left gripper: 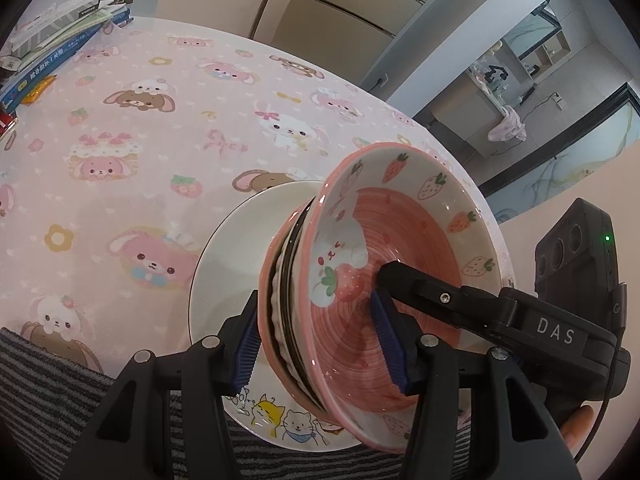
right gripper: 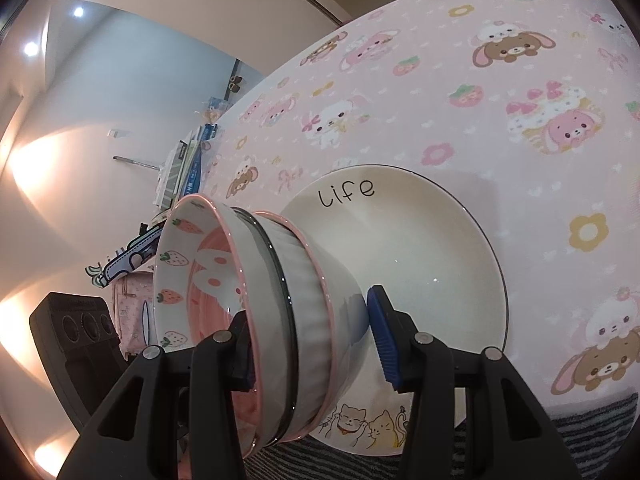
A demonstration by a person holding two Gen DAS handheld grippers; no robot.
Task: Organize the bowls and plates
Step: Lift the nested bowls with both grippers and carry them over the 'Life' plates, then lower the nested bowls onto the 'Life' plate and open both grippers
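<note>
A stack of nested bowls stands on a white plate with cat drawings, on the pink table. The top bowl is pink inside with strawberries and a rabbit. My left gripper straddles the stack's near side, one pad outside, one inside the top bowl; small gaps show at the pads. My right gripper straddles the stack from the opposite side, one finger inside the top bowl, the blue pad outside above the plate. The right gripper also shows in the left wrist view.
The table has a pink cartoon tablecloth. Books are stacked at the table's far left corner. A striped grey cloth lies at the near edge under the plate. A pink bag stands beyond the table.
</note>
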